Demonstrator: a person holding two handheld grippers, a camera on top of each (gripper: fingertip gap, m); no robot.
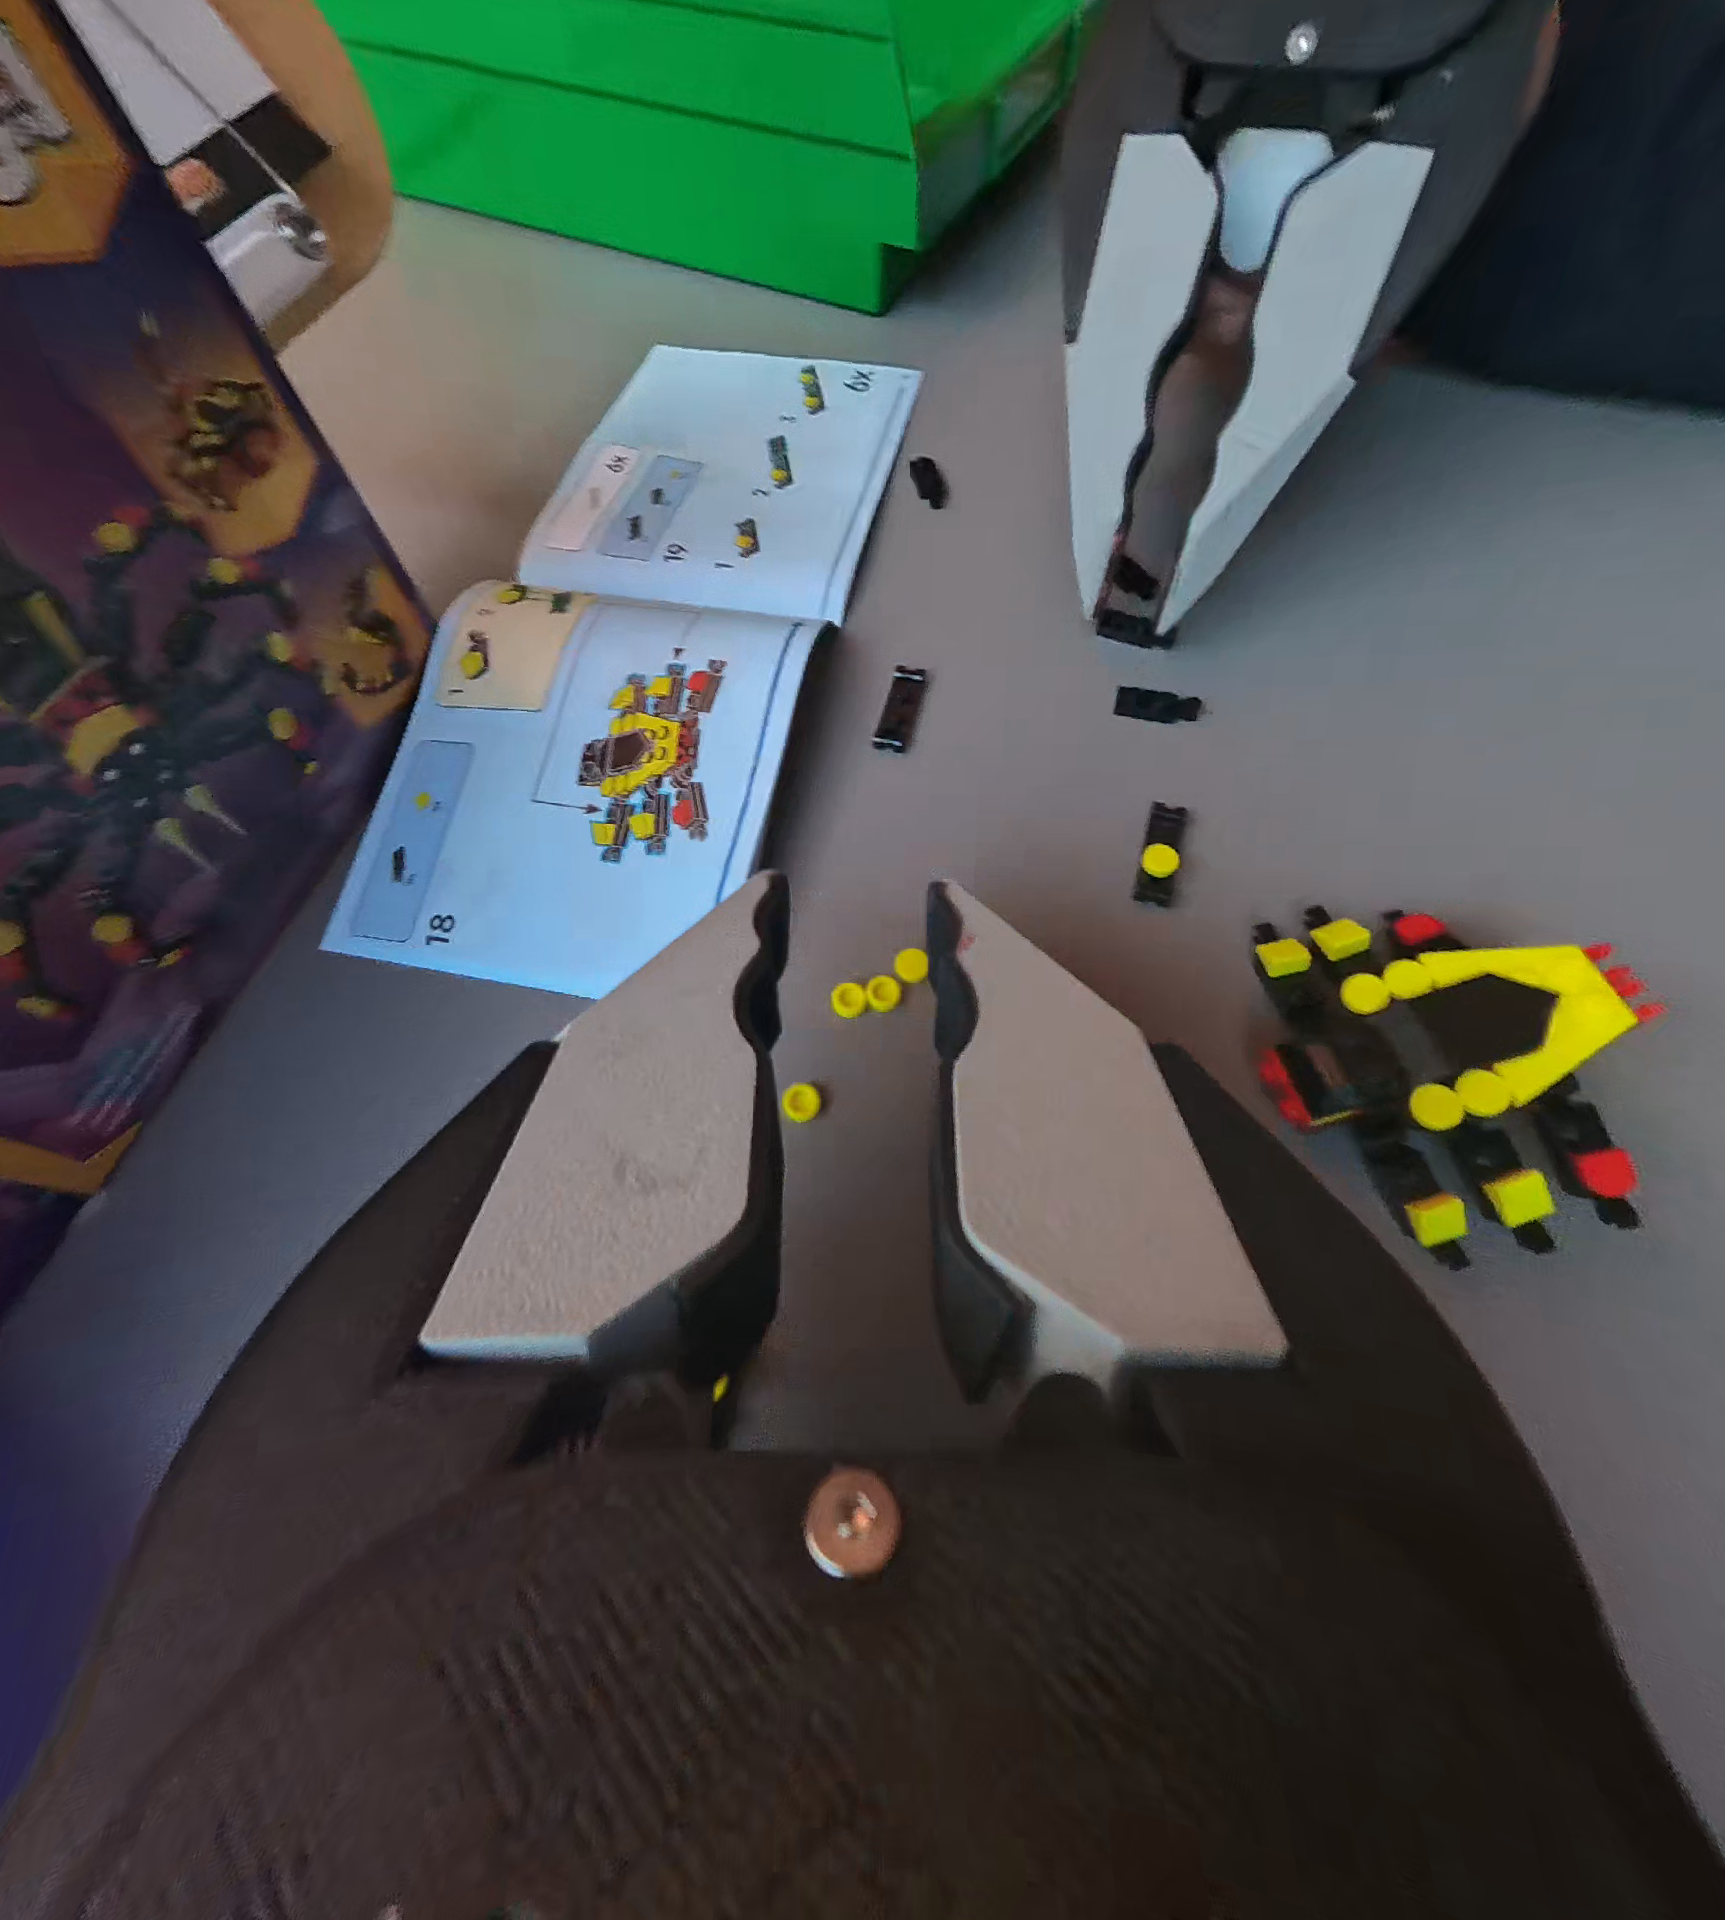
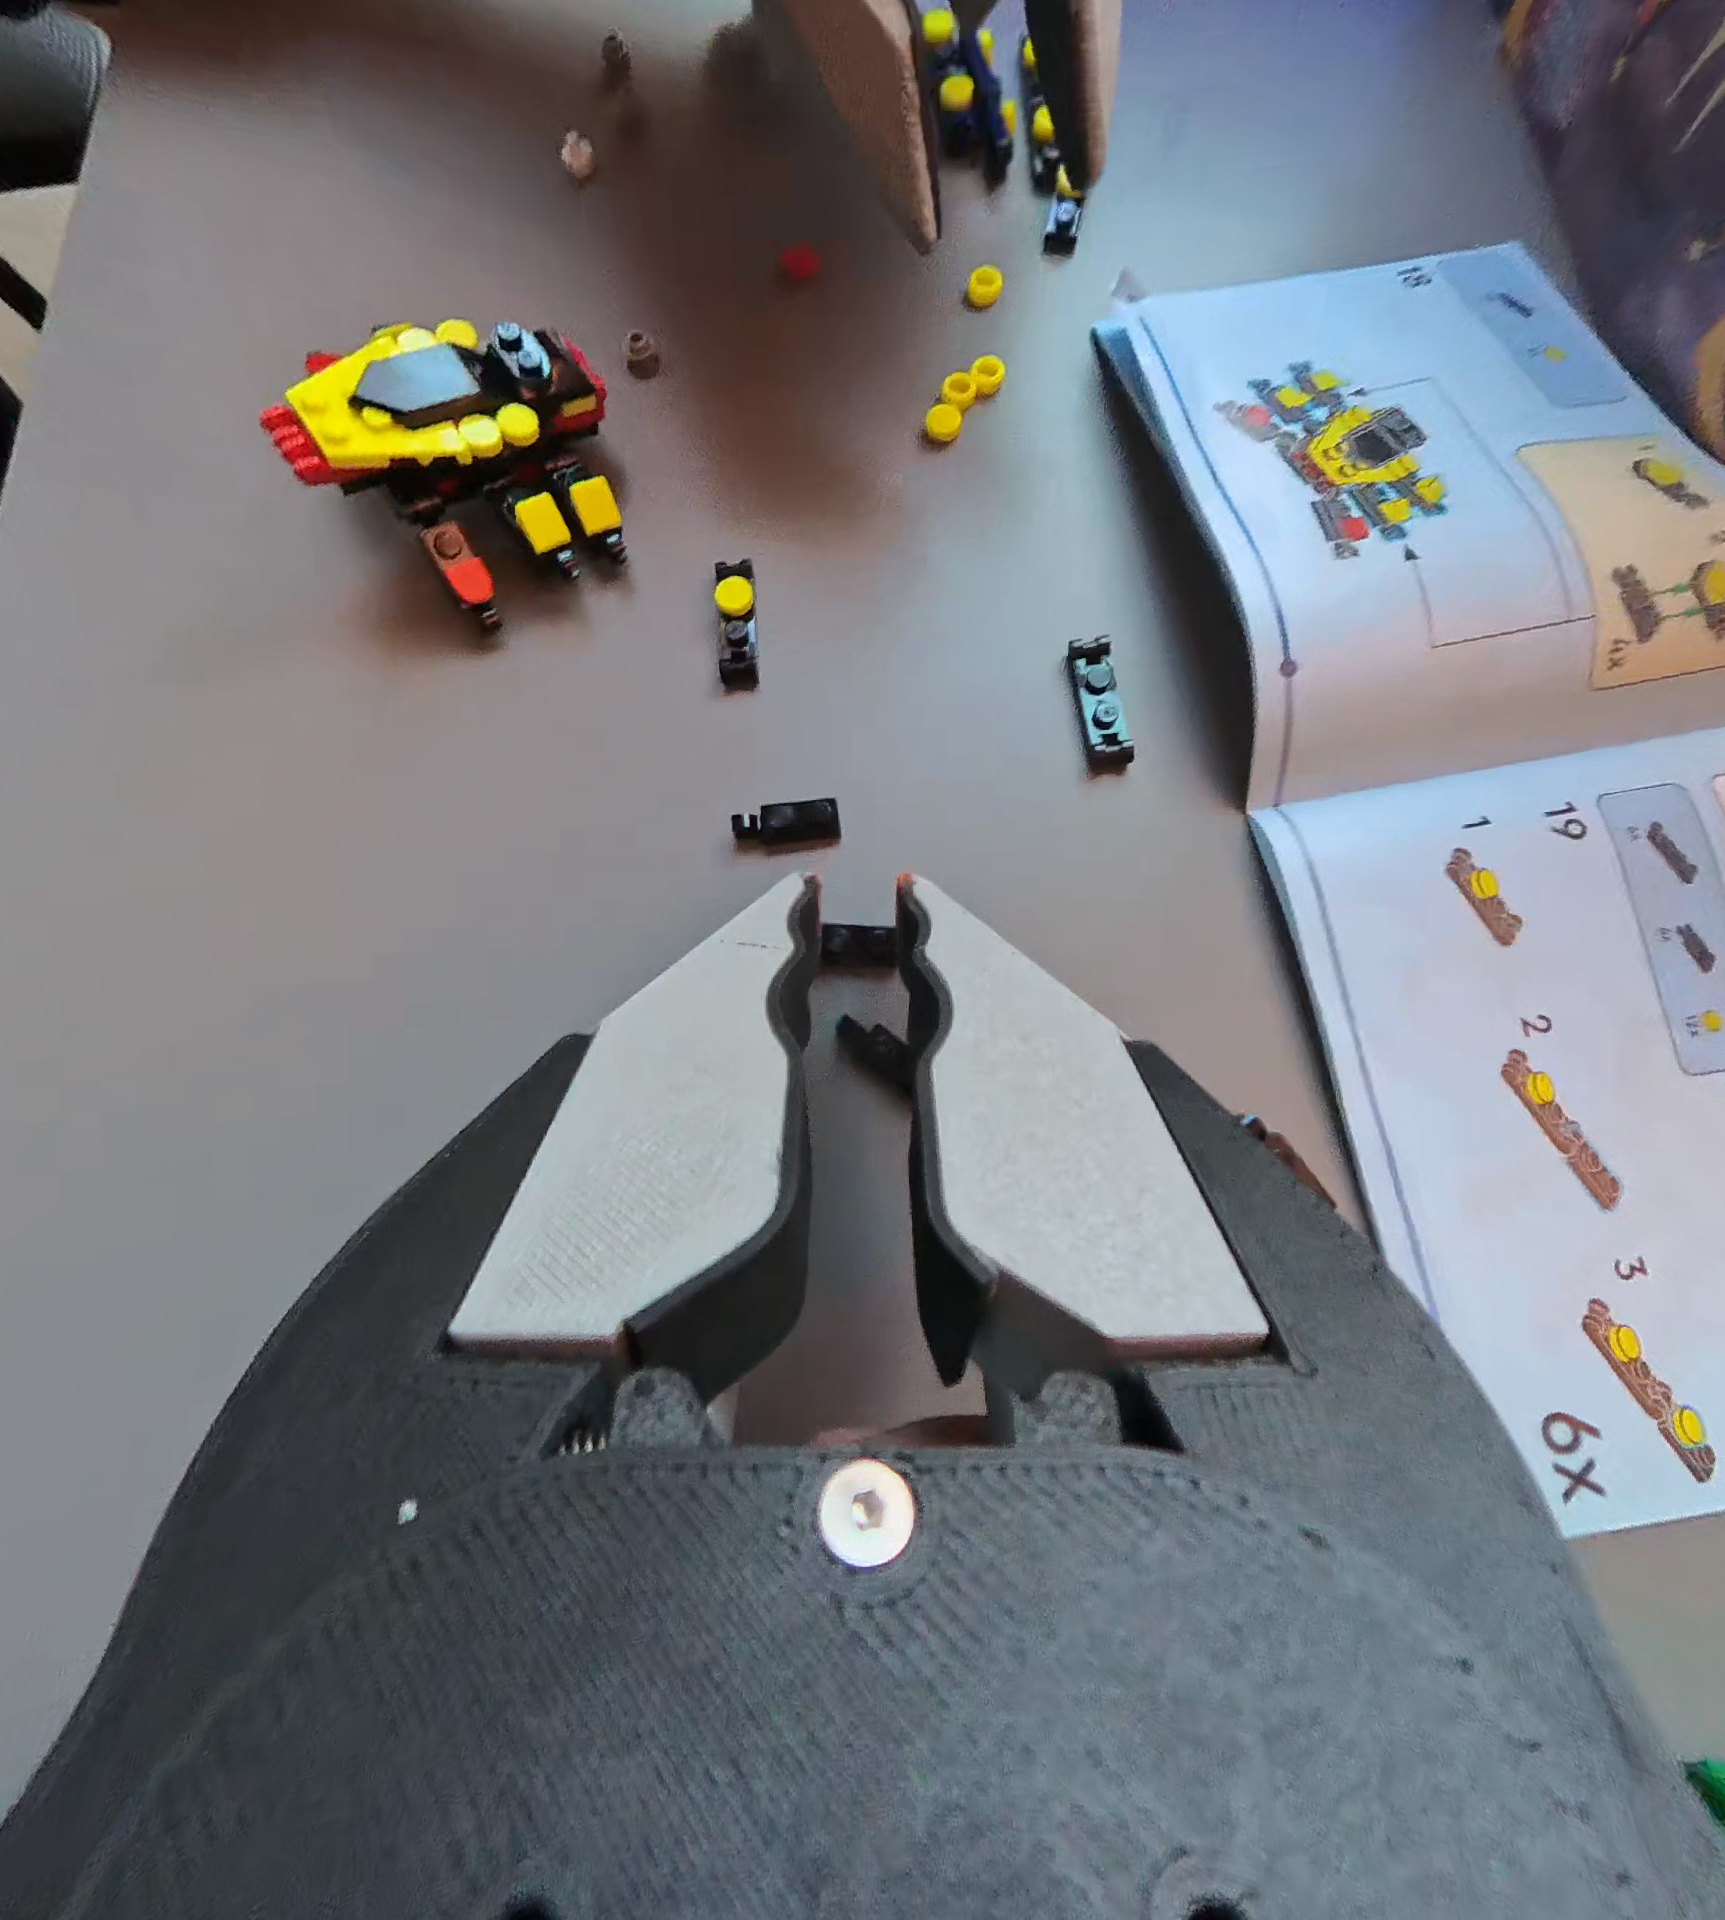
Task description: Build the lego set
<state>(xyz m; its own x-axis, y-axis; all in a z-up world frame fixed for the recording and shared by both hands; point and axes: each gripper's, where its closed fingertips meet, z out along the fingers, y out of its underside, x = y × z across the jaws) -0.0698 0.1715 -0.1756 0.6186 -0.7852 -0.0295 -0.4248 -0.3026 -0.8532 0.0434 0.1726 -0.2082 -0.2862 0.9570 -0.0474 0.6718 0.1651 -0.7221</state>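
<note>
The half-built yellow, black and red model (image 1: 1440, 1060) (image 2: 442, 416) sits on the grey table (image 2: 422, 935). My left gripper (image 1: 856, 904) is open and empty, and three yellow round studs (image 1: 879, 987) lie between its tips, with another (image 1: 801, 1101) farther in. My right gripper (image 2: 855, 883), seen opposite in the left wrist view (image 1: 1133, 613), is shut on a small black piece (image 2: 858, 940), tips near the table. A second black piece (image 2: 873, 1044) shows between its fingers. A black plate with a yellow stud (image 2: 735, 623) and a black clip piece (image 2: 785, 821) lie just ahead.
The open instruction booklet (image 1: 629, 675) (image 2: 1460, 727) lies beside the purple set box (image 1: 110, 675). A green bin (image 1: 681, 135) stands at the back. Loose black plates (image 1: 899, 707) (image 1: 927, 481), a red stud (image 2: 798, 262) and brown studs (image 2: 642, 353) are scattered about.
</note>
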